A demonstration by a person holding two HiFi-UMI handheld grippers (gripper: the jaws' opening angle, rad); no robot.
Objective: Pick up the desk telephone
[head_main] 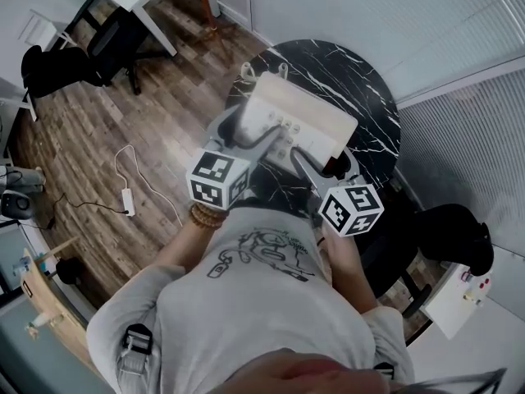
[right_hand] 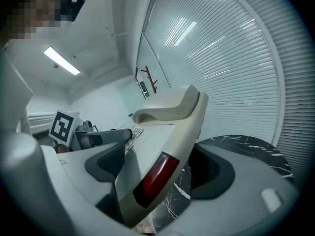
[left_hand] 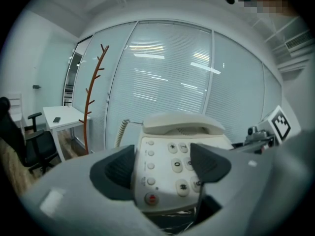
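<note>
The left gripper (left_hand: 162,163) clamps the near left corner of the cream desk telephone (head_main: 299,117), one pad on its side and one over the keypad, while the right gripper (right_hand: 157,168) grips its right edge, both spread wide, holding it tilted above the black marble tabletop (head_main: 369,97).

Glass wall (head_main: 369,15) hems the marble table (head_main: 365,80); leftward floor (head_main: 82,130) lies open.

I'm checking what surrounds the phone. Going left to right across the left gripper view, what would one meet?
white desk → coat stand → coiled cord → telephone → marker cube
</note>
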